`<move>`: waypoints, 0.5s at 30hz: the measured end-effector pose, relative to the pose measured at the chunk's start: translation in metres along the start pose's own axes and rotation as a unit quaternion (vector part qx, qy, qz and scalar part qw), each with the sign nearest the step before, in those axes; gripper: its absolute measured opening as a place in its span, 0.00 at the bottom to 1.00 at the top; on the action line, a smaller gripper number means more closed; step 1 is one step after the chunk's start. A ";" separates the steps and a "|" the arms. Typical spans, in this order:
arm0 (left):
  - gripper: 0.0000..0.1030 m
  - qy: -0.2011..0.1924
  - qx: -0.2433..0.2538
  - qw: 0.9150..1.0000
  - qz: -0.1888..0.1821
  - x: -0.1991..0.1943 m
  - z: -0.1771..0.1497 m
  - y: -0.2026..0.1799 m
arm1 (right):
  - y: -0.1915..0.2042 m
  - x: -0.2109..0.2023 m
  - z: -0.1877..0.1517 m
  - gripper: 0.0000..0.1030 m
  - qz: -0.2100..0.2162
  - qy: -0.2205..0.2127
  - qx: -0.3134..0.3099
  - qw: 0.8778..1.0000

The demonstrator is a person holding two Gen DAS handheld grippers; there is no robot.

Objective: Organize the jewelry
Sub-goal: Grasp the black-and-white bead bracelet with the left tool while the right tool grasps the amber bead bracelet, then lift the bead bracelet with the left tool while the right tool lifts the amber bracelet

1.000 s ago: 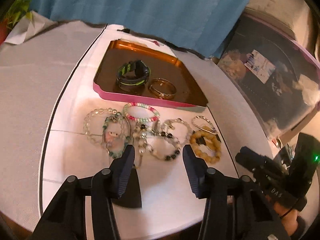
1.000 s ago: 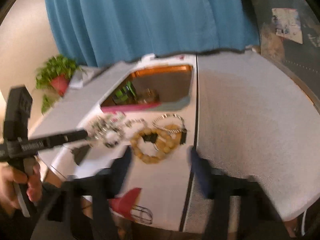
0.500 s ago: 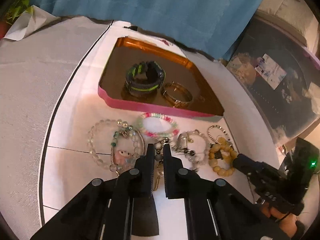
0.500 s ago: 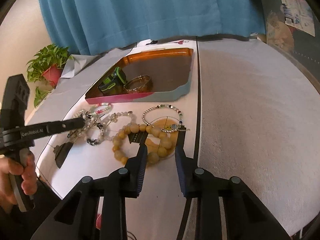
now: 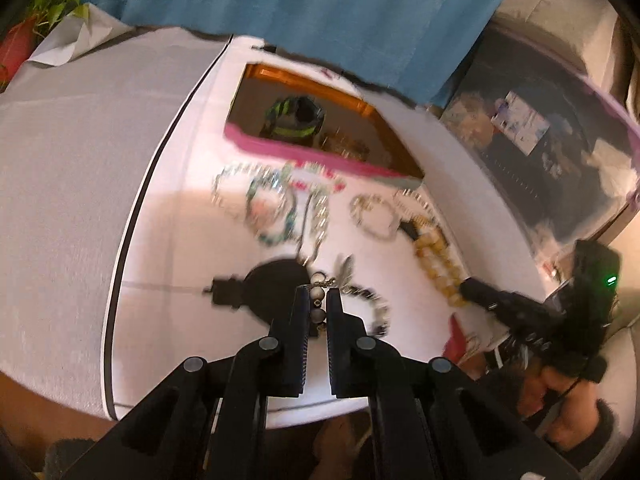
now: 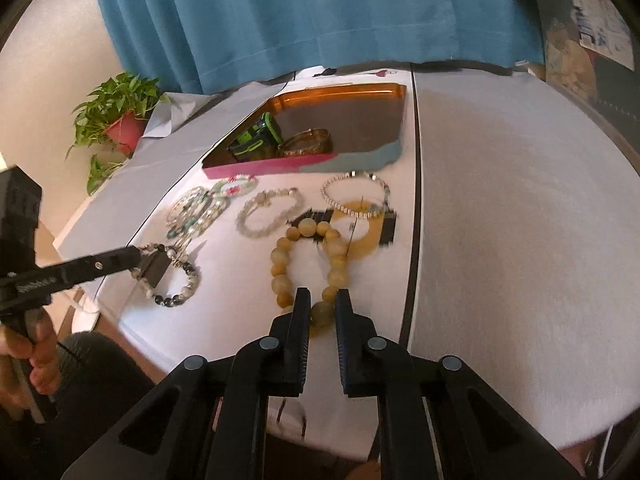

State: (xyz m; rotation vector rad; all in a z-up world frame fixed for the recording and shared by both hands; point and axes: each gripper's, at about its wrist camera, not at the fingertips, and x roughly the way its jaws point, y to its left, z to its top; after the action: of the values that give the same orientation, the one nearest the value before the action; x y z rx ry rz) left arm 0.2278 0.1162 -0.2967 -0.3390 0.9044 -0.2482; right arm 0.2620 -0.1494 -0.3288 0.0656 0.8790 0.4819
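My left gripper (image 5: 318, 294) is shut on a black-and-white bead bracelet (image 5: 374, 312), lifted near the table's front edge; it also shows in the right wrist view (image 6: 182, 284). My right gripper (image 6: 322, 300) is shut on a large yellow bead bracelet (image 6: 308, 256), stretched toward me. A pink-rimmed tray (image 6: 260, 168) with an orange inside holds a black-green watch (image 6: 254, 140) and a gold bangle (image 6: 308, 142). Several other bead bracelets (image 6: 264, 212) lie on the white mat before the tray.
A potted plant (image 6: 116, 120) stands at the table's far left. A blue curtain (image 6: 320, 12) hangs behind. Grey cloth (image 6: 520, 200) covers the table to the right of the mat. A black-and-orange print (image 6: 360, 228) marks the mat.
Both grippers closed: the left on the black-and-white bracelet, the right on the yellow bead bracelet. Both have pulled their bracelets back toward the front edge.
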 end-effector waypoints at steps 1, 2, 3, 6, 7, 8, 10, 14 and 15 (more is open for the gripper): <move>0.06 0.007 0.002 1.000 0.004 0.003 -0.002 0.001 | 0.001 -0.003 -0.002 0.12 -0.003 0.000 -0.002 1.000; 0.06 0.011 0.005 1.000 0.008 0.005 -0.003 0.001 | 0.002 -0.004 -0.003 0.12 -0.006 -0.002 -0.005 1.000; 0.06 0.013 0.009 1.000 0.015 0.007 -0.003 0.000 | 0.002 -0.004 -0.003 0.13 -0.009 -0.002 -0.008 1.000; 0.09 0.016 0.028 0.999 0.030 0.010 -0.001 -0.005 | -0.002 -0.003 0.000 0.14 -0.022 0.000 -0.005 1.000; 0.09 0.016 0.037 0.999 0.036 0.011 -0.001 -0.007 | -0.003 -0.003 0.001 0.14 -0.024 0.001 -0.004 1.000; 0.10 0.015 0.049 0.998 0.045 0.012 -0.001 -0.010 | -0.004 -0.002 0.003 0.14 -0.025 0.000 -0.003 1.000; 0.10 0.010 0.076 0.995 0.068 0.015 -0.001 -0.017 | -0.004 -0.001 0.007 0.14 -0.036 -0.002 -0.009 0.999; 0.12 0.007 0.110 0.988 0.108 0.020 -0.003 -0.029 | -0.004 0.005 0.012 0.20 -0.056 -0.003 -0.026 0.998; 0.13 0.007 0.112 0.987 0.114 0.021 -0.003 -0.030 | -0.004 0.007 0.013 0.25 -0.056 -0.002 -0.025 0.998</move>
State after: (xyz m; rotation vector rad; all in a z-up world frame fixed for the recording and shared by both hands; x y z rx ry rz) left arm 0.2359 0.0804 -0.3015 -0.0240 0.9110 -0.1392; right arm 0.2768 -0.1485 -0.3268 -0.0277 0.8626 0.3991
